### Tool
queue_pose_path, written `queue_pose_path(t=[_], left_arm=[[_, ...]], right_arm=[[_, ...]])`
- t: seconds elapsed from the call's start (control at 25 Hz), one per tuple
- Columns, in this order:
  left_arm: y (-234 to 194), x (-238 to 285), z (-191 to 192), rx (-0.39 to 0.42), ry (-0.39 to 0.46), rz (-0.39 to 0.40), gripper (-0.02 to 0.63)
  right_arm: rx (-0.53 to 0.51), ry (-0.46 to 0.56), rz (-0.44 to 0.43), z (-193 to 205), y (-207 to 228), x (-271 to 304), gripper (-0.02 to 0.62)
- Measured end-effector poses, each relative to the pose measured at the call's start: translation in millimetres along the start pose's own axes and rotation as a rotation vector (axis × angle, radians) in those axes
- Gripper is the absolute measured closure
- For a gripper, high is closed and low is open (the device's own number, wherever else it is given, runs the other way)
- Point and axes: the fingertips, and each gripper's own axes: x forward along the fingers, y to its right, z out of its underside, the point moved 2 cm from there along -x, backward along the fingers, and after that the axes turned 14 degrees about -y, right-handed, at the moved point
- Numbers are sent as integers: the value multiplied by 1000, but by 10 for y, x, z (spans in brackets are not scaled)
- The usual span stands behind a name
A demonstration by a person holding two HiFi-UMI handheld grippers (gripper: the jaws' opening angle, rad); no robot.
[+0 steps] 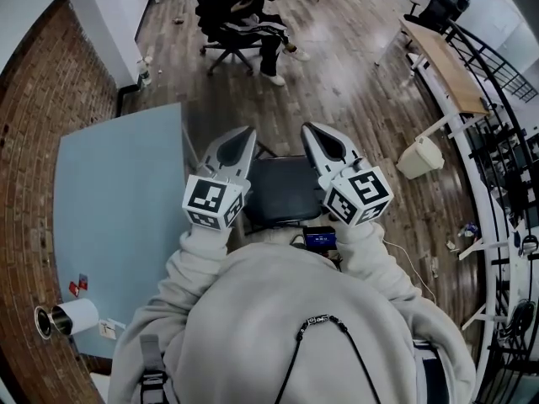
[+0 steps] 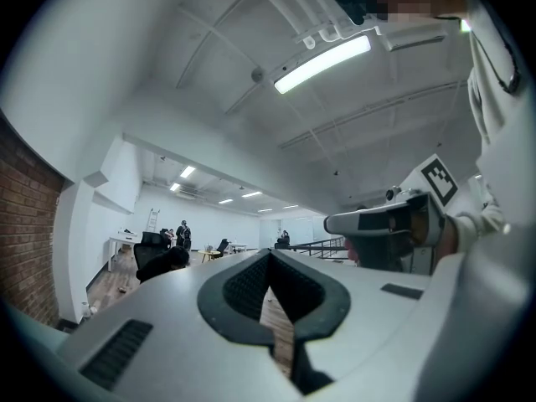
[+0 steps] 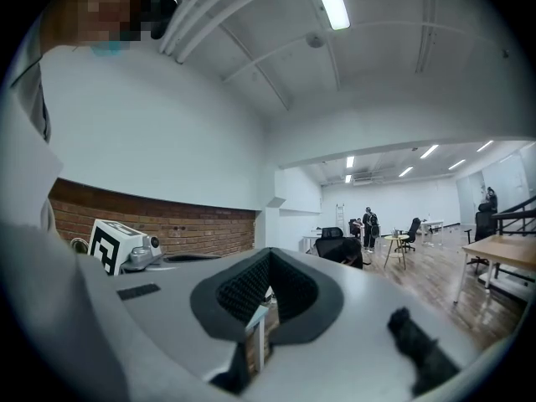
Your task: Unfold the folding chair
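Folding chair [image 1: 282,194] seen below, seat looks flat already. Left gripper [image 1: 244,135] and right gripper [image 1: 312,131] clenched shut, nothing held. Unfolding likely done; next, seat maybe pressed down firm.

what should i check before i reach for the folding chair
1. Left gripper empty: ok, jaws shut on nothing.
2. Right gripper empty: ok, jaws shut on nothing.
3. Jaws open for a grab: not ok, both are shut.
4. Chair within reach: ok, its dark seat shows just below, between the two grippers.
5. Chair folded or open: cannot tell from above.
6. Room around it: probably ok, table close on the left, seated person well away.
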Motion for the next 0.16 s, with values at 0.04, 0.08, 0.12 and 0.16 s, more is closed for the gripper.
queue_pose_path(t=[0.04,0.08,0.12,0.16], left_arm=[[11,-5,-14,2,3,2,600],[14,-14,-27,4,6,4,600],[10,-24,-39,6,10,5,600],[3,-35,-51,9,13,6,600]], right_arm=[[-2,2,1,-12,-8,5,591],[-7,2,1,-23,-23,19,591],[-13,1,0,-34,-42,40,591],[-19,0,-1,-46,-63,64,591]])
